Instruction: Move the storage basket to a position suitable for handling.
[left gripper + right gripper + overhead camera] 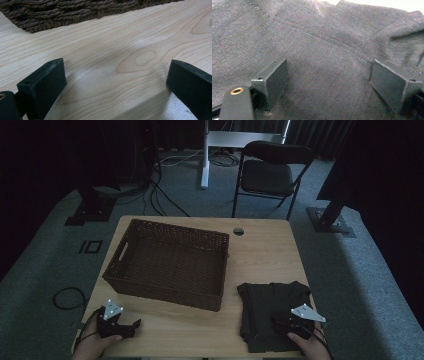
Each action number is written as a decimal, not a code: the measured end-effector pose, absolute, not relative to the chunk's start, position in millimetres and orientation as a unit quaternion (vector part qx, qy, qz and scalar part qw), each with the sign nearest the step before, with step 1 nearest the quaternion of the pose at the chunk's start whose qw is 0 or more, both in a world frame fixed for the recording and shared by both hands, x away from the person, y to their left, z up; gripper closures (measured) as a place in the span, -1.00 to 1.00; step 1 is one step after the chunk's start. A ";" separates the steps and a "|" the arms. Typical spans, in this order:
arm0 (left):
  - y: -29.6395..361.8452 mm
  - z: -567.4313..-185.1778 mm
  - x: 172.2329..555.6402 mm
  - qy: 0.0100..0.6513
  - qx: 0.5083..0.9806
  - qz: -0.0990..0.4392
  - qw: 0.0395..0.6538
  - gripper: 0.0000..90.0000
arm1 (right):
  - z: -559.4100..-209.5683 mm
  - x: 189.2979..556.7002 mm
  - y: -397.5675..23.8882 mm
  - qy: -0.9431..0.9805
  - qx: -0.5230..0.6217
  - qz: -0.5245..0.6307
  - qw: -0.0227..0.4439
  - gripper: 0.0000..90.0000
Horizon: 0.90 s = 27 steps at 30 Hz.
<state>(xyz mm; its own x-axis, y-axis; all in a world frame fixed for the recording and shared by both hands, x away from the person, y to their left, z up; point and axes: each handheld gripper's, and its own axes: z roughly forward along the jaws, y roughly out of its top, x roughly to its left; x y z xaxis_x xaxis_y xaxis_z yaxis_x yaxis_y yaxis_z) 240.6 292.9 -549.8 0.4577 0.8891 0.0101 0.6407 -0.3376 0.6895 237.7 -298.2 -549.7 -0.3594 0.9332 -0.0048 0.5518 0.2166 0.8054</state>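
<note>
Worktop [260, 255]: carried everything within reach.
Basket [170, 262]: sat far left, empty, ready to receive.
Garment [272, 312]: lay folded near right.
Right gripper [289, 319]: released, jaws spread over the garment, likely to pinch it.
Left gripper [120, 324]: released, resting idle near left.

2 black tools [120, 322] [292, 320] w/ grey 3-cornered plates

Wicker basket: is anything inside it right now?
The wicker basket looks empty in the high view: only its dark woven floor shows. The near wall hides a strip of floor behind it, and the dim light could mask something small.
</note>
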 end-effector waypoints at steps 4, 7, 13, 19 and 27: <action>293.8 -549.8 240.7 0.478 0.796 0.196 0.316 -0.94 | -549.7 237.5 -298.4 0.736 0.503 0.372 0.258 -0.67; 293.8 -549.7 240.7 0.477 0.797 0.196 0.316 -0.94 | -549.6 237.1 -297.8 0.737 0.501 0.372 0.261 -0.67; 297.9 -548.9 240.1 0.471 0.800 0.194 0.317 -0.90 | -544.8 237.0 -297.2 0.730 0.510 0.371 0.263 -0.71; 309.6 -541.4 239.7 0.484 0.788 0.188 0.331 -0.87 | -535.0 239.4 -292.2 0.720 0.513 0.385 0.266 -0.71; 321.6 -531.5 240.5 0.488 0.777 0.192 0.348 -0.87 | -516.0 249.7 -280.9 0.712 0.506 0.410 0.264 -0.71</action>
